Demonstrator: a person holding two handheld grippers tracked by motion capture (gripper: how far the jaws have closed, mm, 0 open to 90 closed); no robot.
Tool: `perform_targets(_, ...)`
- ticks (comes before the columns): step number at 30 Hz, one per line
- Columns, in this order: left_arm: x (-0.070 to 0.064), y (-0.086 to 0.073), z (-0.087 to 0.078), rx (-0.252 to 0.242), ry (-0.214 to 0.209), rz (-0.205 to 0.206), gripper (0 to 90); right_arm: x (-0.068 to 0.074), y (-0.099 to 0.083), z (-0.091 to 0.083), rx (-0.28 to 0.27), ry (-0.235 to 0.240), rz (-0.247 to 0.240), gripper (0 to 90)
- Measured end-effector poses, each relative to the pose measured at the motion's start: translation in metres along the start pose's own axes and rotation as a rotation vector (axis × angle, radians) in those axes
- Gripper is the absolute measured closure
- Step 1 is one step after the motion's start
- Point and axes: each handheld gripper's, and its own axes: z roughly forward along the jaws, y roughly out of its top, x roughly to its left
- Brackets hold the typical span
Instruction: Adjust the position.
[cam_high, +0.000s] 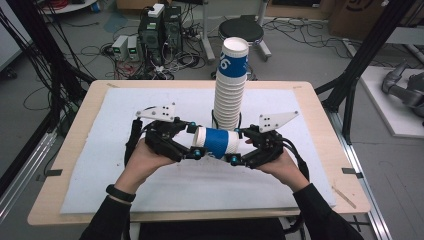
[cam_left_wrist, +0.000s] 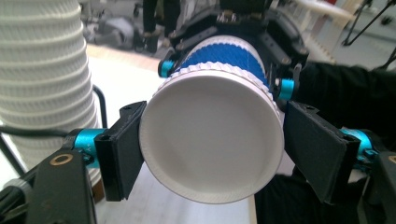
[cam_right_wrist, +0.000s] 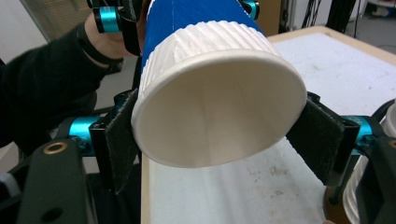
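Note:
A white paper cup with a blue band (cam_high: 216, 142) lies sideways in the air above the white mat, held at both ends. My left gripper (cam_high: 196, 141) is shut on its left end; in the left gripper view, the jaws of the left gripper (cam_left_wrist: 210, 149) flank the cup's closed base (cam_left_wrist: 210, 140). My right gripper (cam_high: 236, 146) is shut on the other end; in the right gripper view, the right gripper (cam_right_wrist: 215, 135) pinches the cup's wide end (cam_right_wrist: 215, 116). Right behind stands a tall stack of like cups (cam_high: 230, 95).
The stack of cups (cam_left_wrist: 42, 70) stands in a black wire holder (cam_high: 214, 120) at mid-table, close to both grippers. A white mat (cam_high: 150, 185) covers the wooden table (cam_high: 320, 110). Beyond the table are computers, cables and a round stool (cam_high: 241, 30) on the floor.

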Motion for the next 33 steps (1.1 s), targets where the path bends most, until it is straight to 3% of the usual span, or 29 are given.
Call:
perform_targets(4, -0.002, 0.001, 0.000, 0.056, 0.032, 0.019, 23.4, -0.001, 0.000, 0.000, 0.038, 0.009, -0.005, 23.4)
perform_targets(7, -0.003, 0.001, 0.001, 0.079, 0.020, 0.025, 23.4, -0.001, 0.001, 0.000, 0.043, 0.021, -0.005, 23.5)
perform_targets(11, -0.004, 0.001, 0.005, 0.133, -0.007, 0.028, 23.4, 0.001, 0.003, 0.000, 0.093, 0.030, -0.029, 23.6)
perform_targets(14, -0.004, -0.001, 0.011, 0.181, -0.044, 0.036, 26.9, 0.003, 0.004, 0.000, 0.117, 0.040, -0.046, 23.6)
perform_targets(17, -0.004, -0.002, 0.012, 0.185, -0.050, 0.038, 28.9, 0.003, 0.004, 0.000, 0.132, 0.040, -0.050, 23.5)
perform_targets(21, -0.002, -0.003, 0.011, 0.148, -0.064, 0.042, 29.4, 0.002, 0.004, -0.001, 0.120, 0.040, -0.038, 19.3)
perform_targets(22, 0.000, -0.004, 0.010, 0.104, -0.066, 0.039, 29.4, 0.002, 0.005, -0.002, 0.092, 0.034, -0.036, 18.3)
perform_targets(24, 0.000, -0.004, 0.009, 0.085, -0.067, 0.036, 29.5, 0.002, 0.006, -0.003, 0.068, 0.030, -0.021, 18.3)
perform_targets(25, 0.001, -0.005, 0.007, 0.042, -0.066, 0.036, 29.5, 0.001, 0.006, -0.004, 0.044, 0.033, -0.016, 18.2)
perform_targets(26, 0.002, -0.005, 0.006, -0.015, -0.054, 0.025, 29.6, 0.000, 0.006, -0.007, -0.021, 0.017, 0.006, 17.0)
perform_targets(29, 0.002, -0.006, 0.004, -0.050, -0.045, 0.026, 29.6, 0.000, 0.005, -0.008, -0.057, 0.003, 0.015, 16.7)
perform_targets(30, 0.002, -0.006, 0.003, -0.064, -0.040, 0.031, 29.6, 0.001, 0.005, -0.008, -0.091, -0.013, 0.035, 16.6)
perform_targets(33, 0.002, -0.006, 0.003, -0.097, -0.046, 0.030, 29.6, 0.000, 0.005, -0.007, -0.116, -0.004, 0.058, 14.8)
